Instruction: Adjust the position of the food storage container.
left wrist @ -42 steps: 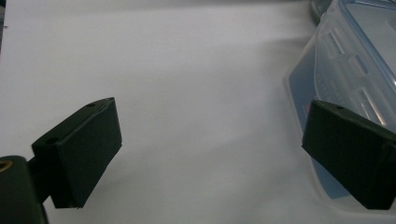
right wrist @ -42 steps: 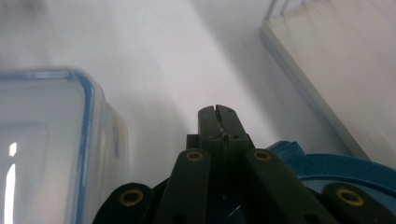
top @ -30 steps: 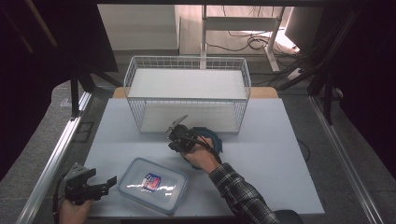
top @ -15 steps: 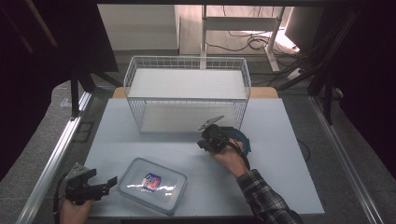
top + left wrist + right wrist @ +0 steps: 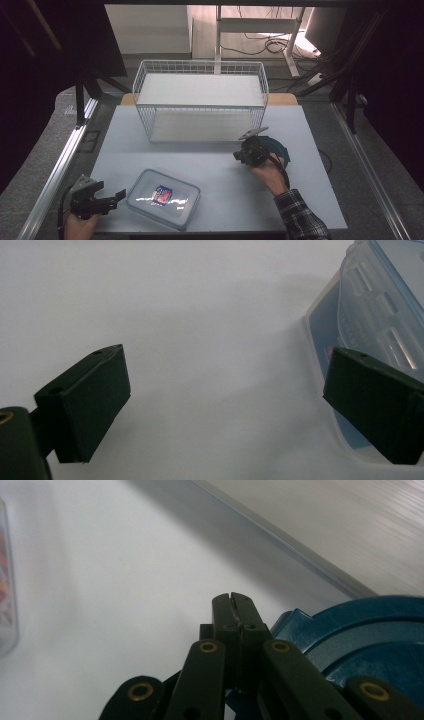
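The worktop (image 5: 210,165) is viewed from above, looking forward and down. Each gripper view is taken close along its jaws; the clear container (image 5: 163,197) (image 5: 370,315) is shared with the high view.

I can read no word, number or brand anywhere. The one printed thing I see is a small blue and red label (image 5: 161,193) under the clear lid of the plastic container (image 5: 186,214); its lettering is too small and blurred for me to make out.

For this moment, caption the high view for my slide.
Right gripper, shut, carries a blue plate before the wire basket; left gripper open beside lidded container.
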Motion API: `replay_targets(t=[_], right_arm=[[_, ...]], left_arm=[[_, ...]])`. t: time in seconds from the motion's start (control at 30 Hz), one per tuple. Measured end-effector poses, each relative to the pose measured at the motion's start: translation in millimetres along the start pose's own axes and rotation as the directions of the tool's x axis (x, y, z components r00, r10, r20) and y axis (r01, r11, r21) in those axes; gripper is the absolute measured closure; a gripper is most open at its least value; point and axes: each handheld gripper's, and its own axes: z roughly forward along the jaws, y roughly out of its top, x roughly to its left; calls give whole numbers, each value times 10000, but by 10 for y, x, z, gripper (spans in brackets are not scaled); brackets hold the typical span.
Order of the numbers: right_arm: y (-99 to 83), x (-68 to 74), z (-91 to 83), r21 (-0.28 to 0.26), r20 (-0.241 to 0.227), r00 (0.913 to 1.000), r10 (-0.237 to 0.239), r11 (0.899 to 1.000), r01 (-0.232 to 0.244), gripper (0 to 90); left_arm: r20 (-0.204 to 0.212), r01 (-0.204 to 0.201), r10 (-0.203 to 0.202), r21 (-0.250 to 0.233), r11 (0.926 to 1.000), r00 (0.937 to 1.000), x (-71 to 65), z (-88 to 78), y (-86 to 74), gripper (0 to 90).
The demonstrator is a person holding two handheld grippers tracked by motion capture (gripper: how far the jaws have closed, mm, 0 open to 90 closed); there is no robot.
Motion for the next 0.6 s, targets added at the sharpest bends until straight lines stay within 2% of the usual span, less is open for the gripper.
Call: replay_targets(t=[0.37, 0.53, 0.6], right_arm=[[-288, -291, -268, -105, 425, 9967, 690, 9976, -686, 899], [-397, -425, -370, -164, 800, 9927, 899, 9959, -888, 899], [-435, -463, -401, -270, 910, 9892, 1145, 9933, -1125, 898]], left_arm=[[53, -5, 4, 261, 9997, 10000, -18, 23, 2, 59], [209, 181, -189, 370, 9992, 9996, -8, 11, 6, 82], [277, 52, -65, 455, 9989, 9996, -8, -5, 14, 85]])
